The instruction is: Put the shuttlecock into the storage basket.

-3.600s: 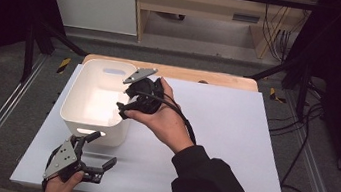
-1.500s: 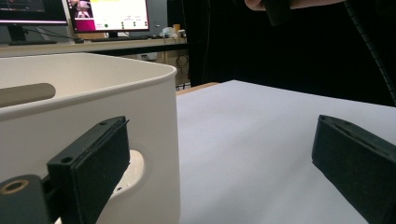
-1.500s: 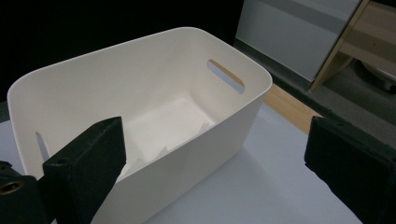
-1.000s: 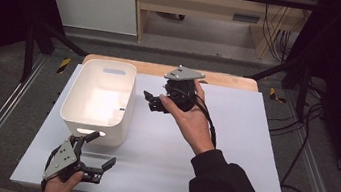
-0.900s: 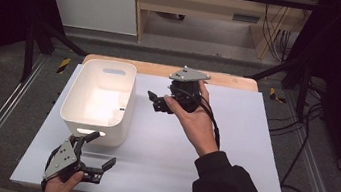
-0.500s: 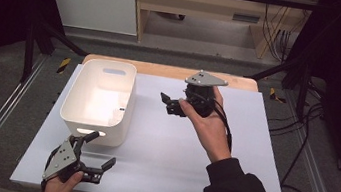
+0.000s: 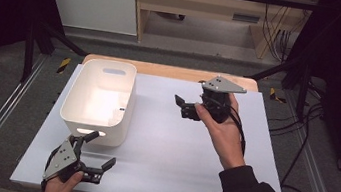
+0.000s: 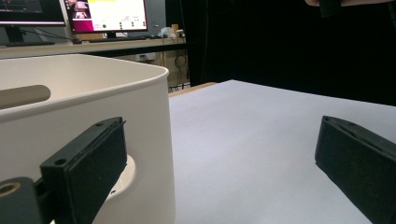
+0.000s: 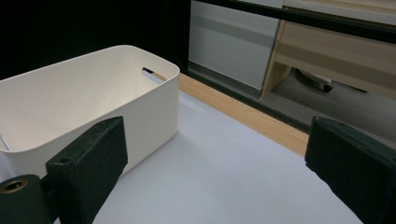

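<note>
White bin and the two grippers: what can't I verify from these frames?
- White bin: in the high view glare washes out its floor, so small contents cannot be ruled out; in the right gripper view its near wall hides the floor.
- Bin in the left gripper view: the frame's left edge and the left gripper jaw cut it off.
- Right gripper: in the high view its fingertips are too small and dark to tell apart.

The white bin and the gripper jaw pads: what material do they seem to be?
The white bin looks like moulded plastic, matte: smooth walls, rounded rim, cut handle slot. The right hand-held gripper has black pads that look like rubber or foam, dull and slightly grainy.
</note>
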The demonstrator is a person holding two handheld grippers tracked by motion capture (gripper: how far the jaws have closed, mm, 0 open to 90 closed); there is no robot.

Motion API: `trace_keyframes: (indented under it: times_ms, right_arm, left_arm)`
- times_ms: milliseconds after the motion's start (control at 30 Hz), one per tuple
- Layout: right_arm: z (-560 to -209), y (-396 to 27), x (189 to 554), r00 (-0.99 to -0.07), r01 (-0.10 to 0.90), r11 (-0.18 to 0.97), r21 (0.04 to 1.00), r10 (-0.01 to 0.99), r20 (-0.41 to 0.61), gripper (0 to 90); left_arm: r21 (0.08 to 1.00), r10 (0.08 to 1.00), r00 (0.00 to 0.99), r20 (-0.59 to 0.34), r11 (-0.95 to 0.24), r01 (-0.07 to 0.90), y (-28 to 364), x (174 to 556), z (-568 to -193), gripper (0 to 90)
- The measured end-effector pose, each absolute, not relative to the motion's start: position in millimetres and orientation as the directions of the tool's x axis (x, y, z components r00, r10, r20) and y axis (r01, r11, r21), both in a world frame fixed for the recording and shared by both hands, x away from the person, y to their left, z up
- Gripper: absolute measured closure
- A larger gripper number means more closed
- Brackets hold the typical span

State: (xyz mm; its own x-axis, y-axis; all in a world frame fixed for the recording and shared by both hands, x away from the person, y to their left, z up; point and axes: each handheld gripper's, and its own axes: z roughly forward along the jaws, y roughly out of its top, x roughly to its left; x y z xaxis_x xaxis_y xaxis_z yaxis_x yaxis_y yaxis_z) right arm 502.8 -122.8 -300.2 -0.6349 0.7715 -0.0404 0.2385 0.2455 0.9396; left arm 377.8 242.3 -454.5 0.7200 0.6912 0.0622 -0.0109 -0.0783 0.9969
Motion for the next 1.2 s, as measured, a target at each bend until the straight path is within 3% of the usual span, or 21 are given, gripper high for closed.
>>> trace_keyframes:
  times_ms: [1200]
  right_arm:
    - [-332.0, -215.5, 475.5, -0.512, 0.206, 0.114, 0.972, 0.859, 0.008, 4.6]
  left_arm:
    - [0.998, 0.703, 0.709, 0.049, -0.059, -0.011, 248.0, 377.6, -453.8, 1.8]
